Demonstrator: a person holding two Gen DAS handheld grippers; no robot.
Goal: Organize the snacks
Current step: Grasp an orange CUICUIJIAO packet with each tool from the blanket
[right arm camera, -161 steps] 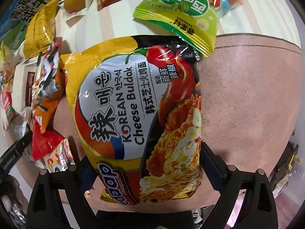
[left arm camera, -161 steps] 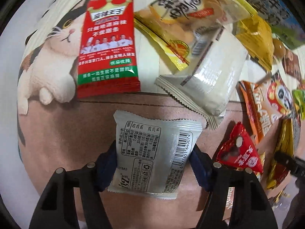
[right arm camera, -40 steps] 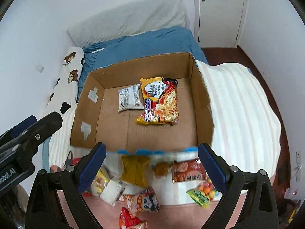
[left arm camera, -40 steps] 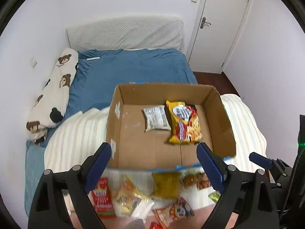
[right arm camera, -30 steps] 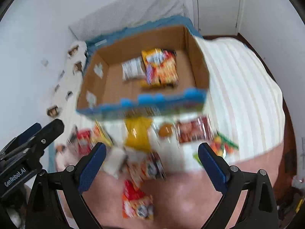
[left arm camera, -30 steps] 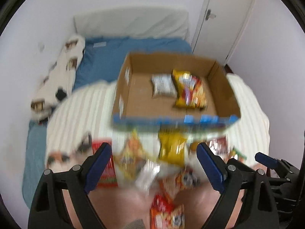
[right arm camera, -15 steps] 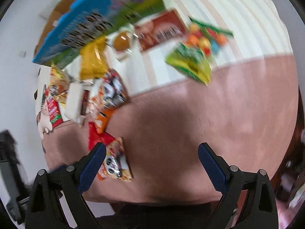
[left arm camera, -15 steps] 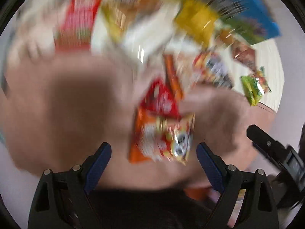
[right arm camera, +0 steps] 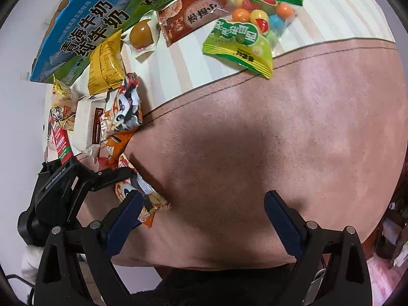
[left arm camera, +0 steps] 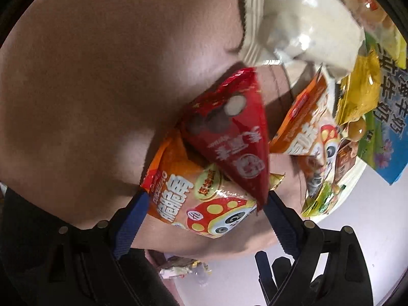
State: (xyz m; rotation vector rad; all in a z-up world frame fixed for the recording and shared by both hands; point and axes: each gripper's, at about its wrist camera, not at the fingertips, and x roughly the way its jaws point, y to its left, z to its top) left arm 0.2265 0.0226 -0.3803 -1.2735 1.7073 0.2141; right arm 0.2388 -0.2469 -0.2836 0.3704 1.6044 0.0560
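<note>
My left gripper (left arm camera: 206, 197) is down on the blanket, its jaws closing around an orange panda snack packet (left arm camera: 204, 204). The blue pads stand at the packet's two edges without squeezing it. A red triangular packet (left arm camera: 229, 137) lies across the top of the orange one, its tip by the right pad. My right gripper (right arm camera: 201, 219) hovers open over bare pink-brown blanket (right arm camera: 255, 140), nothing between its fingers. In the right wrist view the left gripper's black body (right arm camera: 76, 178) shows at lower left, on the same orange packet (right arm camera: 142, 201).
More snacks lie along the striped cloth: a green candy bag (right arm camera: 239, 40), a brown packet (right arm camera: 193, 12), an egg packet (right arm camera: 141, 34), a yellow packet (right arm camera: 105, 63), a white packet (right arm camera: 89, 125) and a second panda packet (right arm camera: 122, 112). A blue printed box wall (right arm camera: 84, 30) stands behind them.
Both grippers have dropped from above the cardboard box down to the snacks on the blanket. The left one rolled and now straddles the orange panda packet.
</note>
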